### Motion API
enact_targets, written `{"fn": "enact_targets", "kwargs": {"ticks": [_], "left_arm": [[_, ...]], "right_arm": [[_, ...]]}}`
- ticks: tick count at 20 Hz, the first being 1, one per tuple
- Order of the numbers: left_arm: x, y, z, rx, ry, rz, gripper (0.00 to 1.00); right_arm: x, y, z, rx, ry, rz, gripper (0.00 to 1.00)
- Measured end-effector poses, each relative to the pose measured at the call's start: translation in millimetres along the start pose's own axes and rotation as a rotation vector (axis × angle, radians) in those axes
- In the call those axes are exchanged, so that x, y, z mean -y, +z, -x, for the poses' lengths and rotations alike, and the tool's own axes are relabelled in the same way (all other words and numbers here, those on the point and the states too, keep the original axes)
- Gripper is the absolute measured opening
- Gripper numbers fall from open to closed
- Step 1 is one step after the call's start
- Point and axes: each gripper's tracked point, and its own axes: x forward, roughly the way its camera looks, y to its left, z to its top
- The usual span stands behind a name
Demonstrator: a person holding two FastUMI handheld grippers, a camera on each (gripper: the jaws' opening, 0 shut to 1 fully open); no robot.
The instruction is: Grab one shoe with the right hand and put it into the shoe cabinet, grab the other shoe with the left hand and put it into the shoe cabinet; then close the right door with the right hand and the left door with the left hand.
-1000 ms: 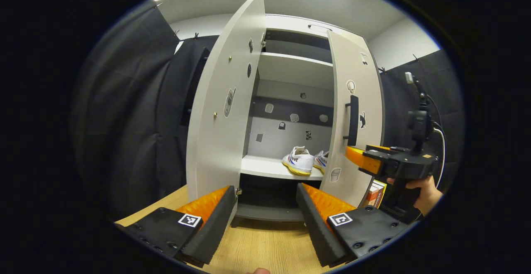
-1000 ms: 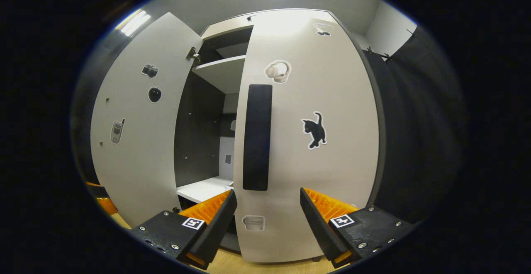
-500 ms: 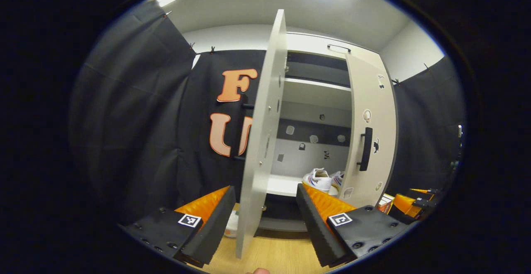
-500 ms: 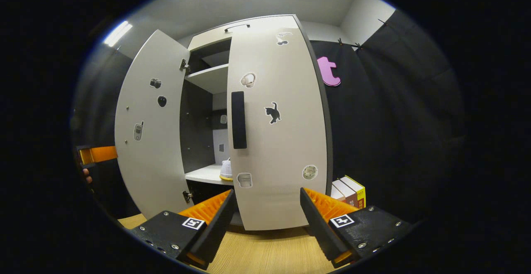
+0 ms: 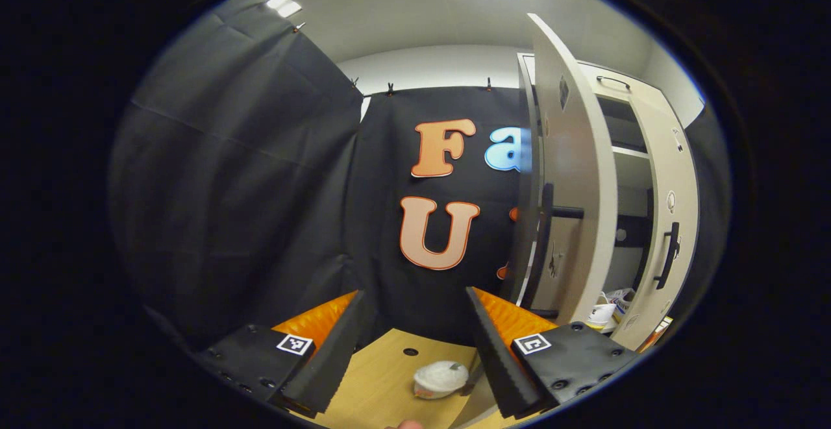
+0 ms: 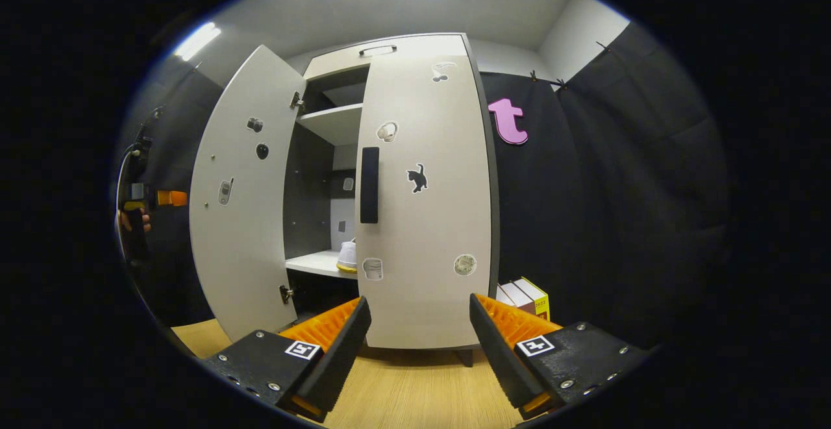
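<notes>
Right now your right gripper [image 6: 419, 351] is spread wide and holds nothing, facing the shoe cabinet [image 6: 363, 52] from in front. Its right door [image 6: 425, 208] looks nearly closed, with a black handle [image 6: 369, 185] near its left edge, while the left door [image 6: 240, 202] stands swung out. Through the gap between the doors you can see one white shoe [image 6: 347, 257] on the lower shelf [image 6: 315, 263], at the shelf's front edge. Your left gripper [image 5: 412, 344] is also wide apart and empty, aimed past the outer face of the left door [image 5: 571, 176] toward the black cloth. Below it a small white lidded cup [image 5: 440, 379] rests on the wooden floor [image 5: 383, 383]. Some boxes [image 6: 526, 294] stand at the cabinet's right side.
</notes>
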Motion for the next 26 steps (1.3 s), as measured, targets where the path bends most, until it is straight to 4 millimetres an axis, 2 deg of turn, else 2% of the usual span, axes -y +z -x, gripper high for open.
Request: {"fn": "enact_targets", "kwargs": {"ticks": [3, 4, 5, 6, 7, 8, 9, 10, 11, 13, 14, 19, 21, 23, 24, 26], "left_arm": [[12, 3, -19, 0.018, -0.029, -0.015, 0.99], [11, 6, -22, 0.026, -0.022, -0.035, 0.96], [15, 8, -22, 0.028, -0.023, -0.044, 0.95], [18, 7, -20, 0.017, -0.027, -0.051, 0.91], [24, 7, -18, 0.015, -0.037, -0.059, 0.95], [29, 8, -16, 0.017, -0.05, -0.071, 0.95], [36, 9, -13, 0.017, -0.06, -0.083, 0.9], [43, 10, -10, 0.019, -0.072, -0.094, 0.99], [51, 10, -8, 0.02, -0.086, -0.102, 0.94], [69, 9, -4, 0.017, -0.121, -0.104, 0.94], [80, 8, -2, 0.015, -0.147, -0.104, 0.99], [139, 2, 7, 0.012, -0.266, -0.097, 0.96], [155, 3, 3, 0.018, -0.298, -0.087, 0.9], [173, 3, -3, 0.016, -0.331, -0.069, 0.99], [183, 4, -5, 0.014, -0.359, -0.048, 0.96], [199, 5, -10, 0.018, -0.395, -0.029, 0.96]], "right_arm": [[3, 1, 1, -0.003, -0.006, 0.028, 0.94], [4, 3, 1, -0.001, -0.008, 0.032, 0.94], [5, 5, 2, 0.001, -0.012, 0.032, 0.94], [7, 7, 1, 0.004, -0.016, 0.033, 0.94], [9, 9, 1, 0.007, -0.019, 0.033, 0.94], [9, 11, 1, 0.012, -0.02, 0.033, 0.94], [9, 12, 0, 0.015, -0.018, 0.032, 0.94], [9, 13, -1, 0.017, -0.016, 0.031, 0.94], [8, 14, -1, 0.018, -0.013, 0.031, 0.94], [8, 14, -1, 0.017, -0.009, 0.037, 0.94], [9, 15, -2, 0.019, -0.01, 0.039, 0.94], [21, 19, 0, 0.029, -0.035, 0.042, 0.94], [27, 20, 2, 0.031, -0.052, 0.046, 0.94], [33, 19, 4, 0.028, -0.068, 0.049, 0.94], [36, 20, 4, 0.027, -0.077, 0.05, 0.94], [40, 20, 5, 0.026, -0.091, 0.049, 0.94]]}}
